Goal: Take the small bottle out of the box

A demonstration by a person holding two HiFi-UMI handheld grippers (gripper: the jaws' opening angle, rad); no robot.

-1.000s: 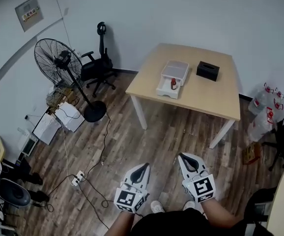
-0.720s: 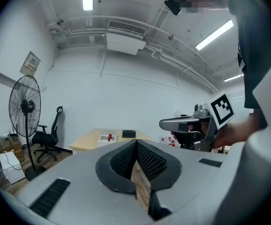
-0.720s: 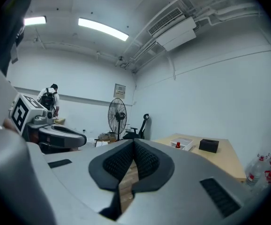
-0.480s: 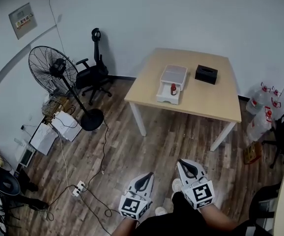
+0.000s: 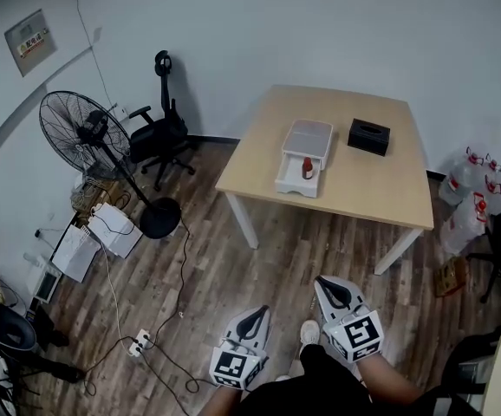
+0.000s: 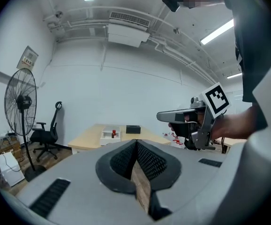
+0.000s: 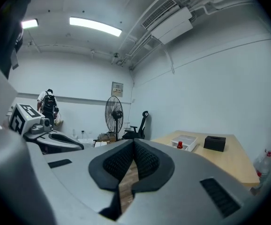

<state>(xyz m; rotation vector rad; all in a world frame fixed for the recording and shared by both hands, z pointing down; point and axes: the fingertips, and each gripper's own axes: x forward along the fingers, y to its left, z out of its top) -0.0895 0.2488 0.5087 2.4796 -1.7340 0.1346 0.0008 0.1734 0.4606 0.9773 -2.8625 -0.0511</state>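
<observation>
Wooden plank floor [image 5: 233, 258] takes up most of the head view, and the light wooden table [image 5: 380, 189] stands at its far side, against the wall. A pedestal fan [image 5: 81, 133] and a black office chair [image 5: 159, 128] stand off the table's left edge, with loose cables on the floor in front of them; water jugs [image 5: 467, 198] stand off its right edge. On the tabletop, the white box [image 5: 287, 180] lies toward the left half with its open end close to the near edge. A black box [image 5: 369, 136] sits just beside it, toward the far edge. The left gripper [image 5: 255, 312] and the right gripper [image 5: 327, 282] are held low in front of the person, well apart from the table. In each gripper view, the two jaws meet with nothing between them. The small bottle [image 5: 308, 168], with its red cap, stands upright inside the open end of the white box. Judged from this, no part of the task is done: the approach, the grasp and the lift-out are all left. The floor between the person and the table's near edge is open, so a straight approach appears available. Around the bottle, the box walls leave little side room, so entry from above looks like the likely route.
</observation>
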